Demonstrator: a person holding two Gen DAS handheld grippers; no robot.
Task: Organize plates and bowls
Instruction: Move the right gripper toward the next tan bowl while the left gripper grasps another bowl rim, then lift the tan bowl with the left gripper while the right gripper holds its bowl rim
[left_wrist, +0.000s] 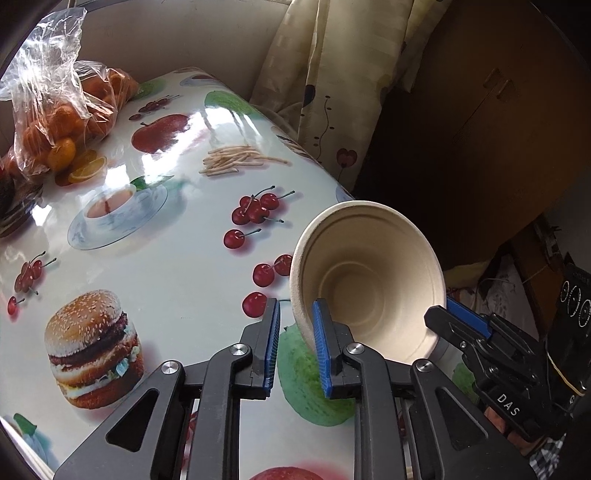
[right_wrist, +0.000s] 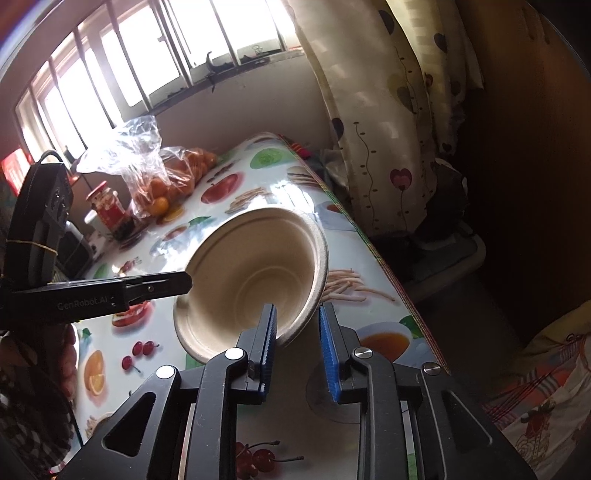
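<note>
A beige paper bowl (left_wrist: 369, 273) is held tilted above the table, its opening toward both cameras; it also shows in the right wrist view (right_wrist: 255, 273). My left gripper (left_wrist: 295, 332) has its fingers astride the bowl's left rim, with a visible gap on the outer side. My right gripper (right_wrist: 297, 332) straddles the bowl's right rim the same way. In the left wrist view the right gripper's finger (left_wrist: 465, 321) touches the bowl's lower right rim. In the right wrist view the left gripper's finger (right_wrist: 162, 286) reaches the bowl's left rim. Whether either pinches tight is unclear.
The table (left_wrist: 177, 266) has a glossy fruit and burger print cloth. A plastic bag of oranges (left_wrist: 62, 122) sits at its far left, with a red jar (right_wrist: 107, 208) near it. A curtain (left_wrist: 332, 74) hangs past the far edge. The table's right edge drops off beside the bowl.
</note>
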